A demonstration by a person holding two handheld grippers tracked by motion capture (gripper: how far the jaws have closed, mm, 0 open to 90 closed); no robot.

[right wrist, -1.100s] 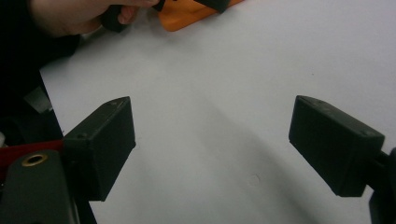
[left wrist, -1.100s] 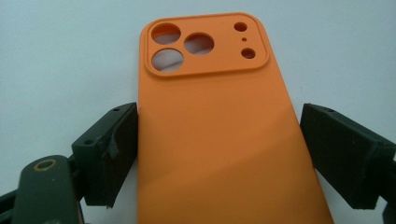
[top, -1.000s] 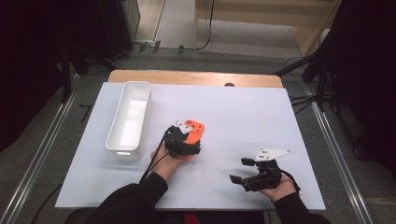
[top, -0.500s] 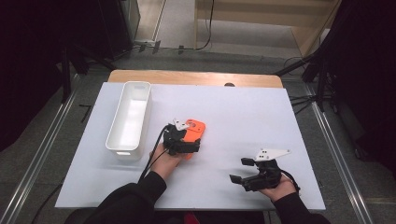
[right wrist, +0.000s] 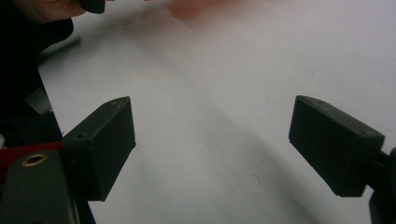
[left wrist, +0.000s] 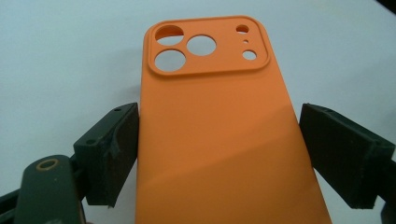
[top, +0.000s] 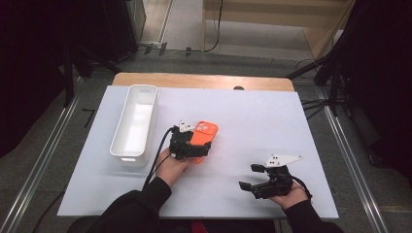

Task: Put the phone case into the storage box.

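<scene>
An orange phone case (top: 206, 130) lies flat on the white table top, back up, with its camera cut-outs at the far end (left wrist: 205, 93). My left gripper (top: 198, 147) is open and low over the case's near half. In the left gripper view its jaws (left wrist: 219, 154) stand on either side of the case, close to its long edges. My right gripper (top: 250, 177) is open near the table's front right, over bare surface, with nothing between its jaws (right wrist: 212, 144).
A long white tray (top: 120, 141) stands at the left of the table, lengthwise away from me. The white sheet (top: 272, 116) covers a wooden table whose far edge (top: 204, 80) shows. Dark stands and cables flank the table.
My left gripper has slid forward a little along the orange case, so its jaws now flank it. The right gripper has stayed in place.
</scene>
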